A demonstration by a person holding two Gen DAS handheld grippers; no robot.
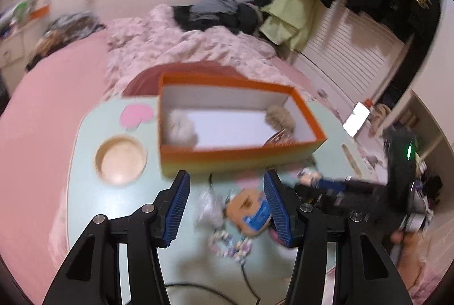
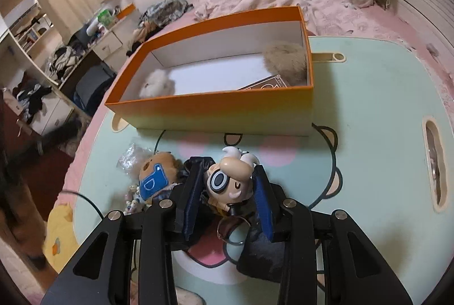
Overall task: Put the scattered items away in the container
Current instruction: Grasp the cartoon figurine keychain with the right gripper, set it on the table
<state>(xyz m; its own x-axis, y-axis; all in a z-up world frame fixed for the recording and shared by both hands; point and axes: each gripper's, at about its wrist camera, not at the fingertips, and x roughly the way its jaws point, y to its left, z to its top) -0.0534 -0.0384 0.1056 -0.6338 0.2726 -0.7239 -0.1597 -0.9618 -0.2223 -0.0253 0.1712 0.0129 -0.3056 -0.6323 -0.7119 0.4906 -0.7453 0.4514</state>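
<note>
Container: one orange cardboard box (image 2: 215, 106), rectangular, lidless, white inside, standing on the pale green table (image 2: 369, 94) at 12 o'clock from both grippers.

Contents, three counted: one white fluffy plush (image 2: 157, 85) at the left end; one tan furry plush (image 2: 286, 60) at the right end; one dark flat patterned card or packet (image 2: 266, 85) leaning beside the tan plush, its identity unclear.

Loose items on the table, near side of the box:
- One hard, glossy figurine (image 2: 229, 180) with cream head, round goggle eye and white horns, between the fingers of the right gripper (image 2: 227, 191). The jaws stand narrow, close on either side of it; whether the pads press it cannot be told.
- One soft brown bear plush (image 2: 154, 174) in a blue bib, at 10 o'clock from the right gripper.
- One crinkled clear plastic wrapper (image 2: 132, 160), just beyond the bear.
- One string of pastel beads (image 1: 229, 245), at 6 o'clock from the bear in the left view, blurred.

Left gripper (image 1: 227, 202): black frame, ribbed blue pads, fingers spread wide and empty, hovering above the bear and beads.

Table fittings: one round wooden cup recess (image 1: 120, 158) at 10 o'clock from the left gripper; one oval slot (image 2: 434, 165) at 3 o'clock from the right.
</note>
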